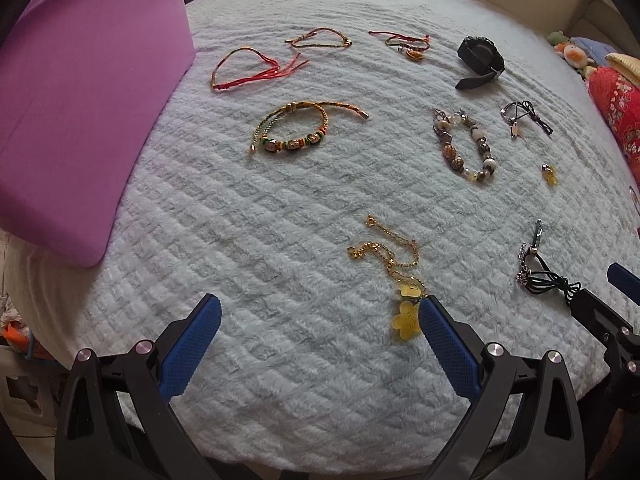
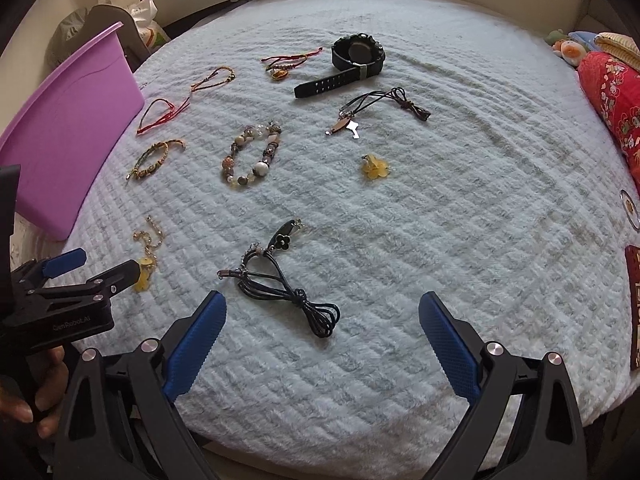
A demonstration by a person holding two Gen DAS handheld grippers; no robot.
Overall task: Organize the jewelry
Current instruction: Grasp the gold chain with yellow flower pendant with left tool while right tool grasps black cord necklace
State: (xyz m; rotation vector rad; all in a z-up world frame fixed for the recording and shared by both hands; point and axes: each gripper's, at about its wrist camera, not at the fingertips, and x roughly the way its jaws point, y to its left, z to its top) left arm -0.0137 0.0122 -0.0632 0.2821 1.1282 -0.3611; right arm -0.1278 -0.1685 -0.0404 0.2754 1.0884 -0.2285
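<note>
Jewelry spread on the blanket ahead of my claws.
The bin sits far left; the chain lies just before my left claw, the cord necklace before my right, the watch behind.

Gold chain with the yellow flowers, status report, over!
Both hand-held grippers open, empty. Left beside gold chain; right over black cord necklace. Nothing blocking.

Left gripper jaws wide apart over pale quilted blanket; right pad touching yellow flower pendant of gold chain; purple bin upper left; beaded bracelet and black watch farther off.
</note>
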